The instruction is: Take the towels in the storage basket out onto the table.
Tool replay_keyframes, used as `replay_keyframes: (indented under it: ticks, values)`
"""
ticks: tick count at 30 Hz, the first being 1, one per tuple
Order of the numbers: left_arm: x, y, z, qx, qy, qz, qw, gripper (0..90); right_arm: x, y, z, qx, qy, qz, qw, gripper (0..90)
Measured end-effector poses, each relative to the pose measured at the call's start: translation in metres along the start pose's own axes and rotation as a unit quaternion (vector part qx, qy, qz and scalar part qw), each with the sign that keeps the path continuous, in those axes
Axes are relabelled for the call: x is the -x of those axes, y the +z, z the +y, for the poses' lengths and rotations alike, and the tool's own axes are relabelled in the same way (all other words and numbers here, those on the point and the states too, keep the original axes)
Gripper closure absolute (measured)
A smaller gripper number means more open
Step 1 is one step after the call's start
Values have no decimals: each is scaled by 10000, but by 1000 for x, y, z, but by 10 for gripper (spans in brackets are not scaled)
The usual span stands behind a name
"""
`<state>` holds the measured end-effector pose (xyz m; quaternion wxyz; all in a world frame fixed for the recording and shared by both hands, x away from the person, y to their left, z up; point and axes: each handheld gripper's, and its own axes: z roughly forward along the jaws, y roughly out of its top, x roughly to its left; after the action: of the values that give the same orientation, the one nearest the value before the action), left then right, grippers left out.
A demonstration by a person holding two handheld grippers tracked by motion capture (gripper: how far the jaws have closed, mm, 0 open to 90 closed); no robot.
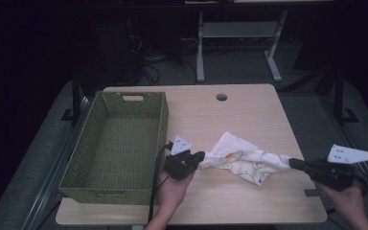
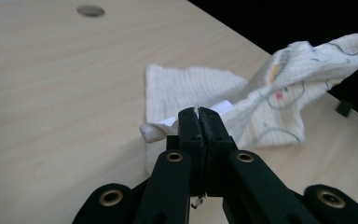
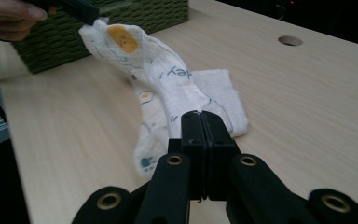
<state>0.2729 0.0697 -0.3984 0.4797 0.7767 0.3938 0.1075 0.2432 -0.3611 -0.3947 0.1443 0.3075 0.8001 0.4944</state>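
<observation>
Holding: a white printed cloth [image 1: 242, 160], pinched at one end by the left gripper [image 1: 200, 157] and at the other by the right gripper [image 1: 292, 163].
Writing on cloth: dark blue letters on the raised fold in the right gripper view, roughly "Yak" (seen upside down, rest too creased to read); no brand or label legible elsewhere.
Print on cloth: an orange-yellow blob near the far end, thin dark line drawings, small blue and red marks.
Left gripper fingers: pressed together with no gap, a hem of the cloth [image 2: 205, 100] nipped between the pads at the tips [image 2: 199, 116]; a rolled edge sticks out just beside them.
Right gripper fingers: likewise closed tight on the cloth [image 3: 168, 79], fabric bunching right at the tips [image 3: 201, 119].
Cloth position: strung between the two sets of fingertips, lifted at both pinched ends, its middle sagging onto the table [image 1: 249, 115].
Loose flap: lies flat on the wood beyond the left fingertips (ribbed weave, plain white).
Basket: green woven basket [image 1: 120, 143], to the outer side of the left gripper, well apart from the cloth.
Table hole: round cable hole [image 1: 222, 97], well beyond both sets of fingertips.
Hands: one hand [image 1: 172, 189] under the left gripper, one [image 1: 345, 194] behind the right.
</observation>
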Motion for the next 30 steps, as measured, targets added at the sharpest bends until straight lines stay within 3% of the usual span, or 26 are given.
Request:
replay_keyframes:
  ticks: [2, 7, 14, 18, 19, 22, 26, 28, 30]
  values:
    - [4, -4, -8, -116, 42, -4, 9999, 891, -10, -3, -8, -68, -32, 21, 10000, 882]
    - [14, -15, -21, -249, -17, -240, 9994, 884, -28, -11, -22, -39, -13, 179, 9998, 873]
    - [30, -28, -10, -56, 137, -383, 9992, 721, -42, -21, -15, 164, -143, 491, 9986, 736]
    - [27, -2, -7, -449, 178, -572, 9972, 732, -34, -4, -10, -66, -187, 384, 9991, 737]
    - [26, 10, -8, -583, 105, -677, 9959, 744, -32, 1, -10, -151, -169, 368, 9991, 737]
    - [22, 38, -8, -917, 135, -766, 9927, 751, -21, 26, -13, -525, -155, 361, 9978, 735]
    - [19, 69, -2, -1124, 113, -744, 9908, 754, -4, 55, -20, -891, -71, 337, 9954, 727]
    - [16, 80, -1, -1372, 153, -771, 9874, 759, -1, 63, -23, -1043, -57, 390, 9938, 722]
    - [13, 93, -4, -1693, 271, -770, 9822, 773, 1, 71, -27, -1229, -65, 422, 9915, 735]
